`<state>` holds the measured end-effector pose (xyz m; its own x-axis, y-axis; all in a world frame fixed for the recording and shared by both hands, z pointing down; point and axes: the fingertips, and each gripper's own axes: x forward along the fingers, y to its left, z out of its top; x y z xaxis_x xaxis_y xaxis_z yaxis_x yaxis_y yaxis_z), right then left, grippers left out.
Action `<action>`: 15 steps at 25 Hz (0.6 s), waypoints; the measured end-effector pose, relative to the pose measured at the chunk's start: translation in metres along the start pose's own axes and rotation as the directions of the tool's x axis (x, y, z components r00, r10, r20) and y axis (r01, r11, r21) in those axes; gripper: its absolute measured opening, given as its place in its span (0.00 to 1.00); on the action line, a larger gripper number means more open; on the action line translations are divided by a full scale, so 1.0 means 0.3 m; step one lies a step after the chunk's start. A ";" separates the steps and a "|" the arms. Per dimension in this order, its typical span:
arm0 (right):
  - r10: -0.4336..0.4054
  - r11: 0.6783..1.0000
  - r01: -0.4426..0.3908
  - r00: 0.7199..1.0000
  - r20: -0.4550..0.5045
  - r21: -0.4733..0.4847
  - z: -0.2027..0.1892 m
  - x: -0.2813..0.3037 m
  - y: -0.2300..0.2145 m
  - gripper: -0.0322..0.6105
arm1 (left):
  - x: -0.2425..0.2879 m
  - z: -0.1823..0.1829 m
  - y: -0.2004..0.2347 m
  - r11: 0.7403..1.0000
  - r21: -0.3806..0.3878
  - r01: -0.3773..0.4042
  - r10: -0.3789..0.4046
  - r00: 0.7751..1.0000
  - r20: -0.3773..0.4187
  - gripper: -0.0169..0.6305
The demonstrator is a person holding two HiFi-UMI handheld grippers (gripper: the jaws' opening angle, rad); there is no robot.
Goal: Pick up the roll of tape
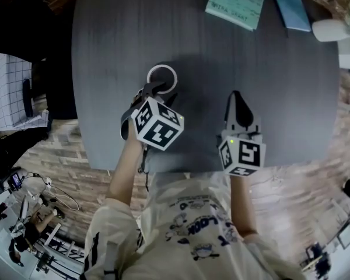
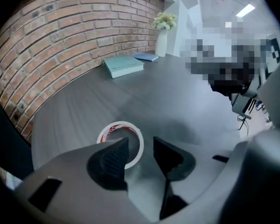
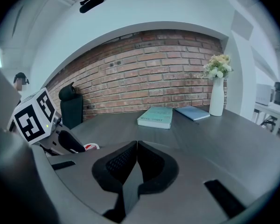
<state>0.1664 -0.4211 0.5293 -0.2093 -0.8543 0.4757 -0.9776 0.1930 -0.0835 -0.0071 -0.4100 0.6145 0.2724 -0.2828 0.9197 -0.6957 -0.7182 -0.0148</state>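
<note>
The roll of tape (image 1: 162, 66) is a thin white ring lying flat on the dark grey table (image 1: 221, 57), left of middle. My left gripper (image 1: 157, 88) is at its near side, open. In the left gripper view the tape (image 2: 119, 124) shows red print inside; the left jaw covers its near part and the ring's right wall lies in the gap of the gripper (image 2: 140, 142). My right gripper (image 1: 235, 96) hovers to the right, shut on nothing, well apart from the tape. The right gripper view shows its jaws (image 3: 136, 146) closed together and a sliver of tape (image 3: 89, 147).
At the table's far side lie a teal book (image 1: 236, 2) and a blue notebook (image 1: 290, 6), beside a white vase (image 1: 332, 30) with flowers. A brick wall (image 3: 144, 83) stands behind the table. The table's near edge is just under my hands.
</note>
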 end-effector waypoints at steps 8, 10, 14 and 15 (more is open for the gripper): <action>0.002 1.000 -0.001 1.000 -0.029 0.012 -0.039 0.034 -0.014 0.06 | 0.064 -0.033 -0.012 0.997 0.046 0.065 -0.058 0.990 -0.131 0.28; 0.002 1.000 -0.002 0.999 -0.036 0.017 -0.048 0.038 -0.015 0.06 | 0.076 -0.045 -0.017 0.996 0.055 0.073 -0.063 0.985 -0.163 0.28; 0.022 1.000 -0.021 0.999 -0.043 0.022 -0.056 0.044 -0.012 0.06 | 0.093 -0.058 -0.024 0.994 0.066 0.084 -0.070 0.978 -0.196 0.27; 0.018 1.000 -0.017 0.999 -0.045 0.026 -0.061 0.043 -0.014 0.06 | 0.095 -0.060 -0.026 0.994 0.069 0.088 -0.073 0.977 -0.201 0.27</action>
<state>0.1683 -0.4243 0.5518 -0.2262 -0.8281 0.5129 -0.9741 0.1950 -0.1147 -0.0057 -0.4010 0.6479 0.1833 -0.0965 0.9783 -0.6213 -0.7826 0.0392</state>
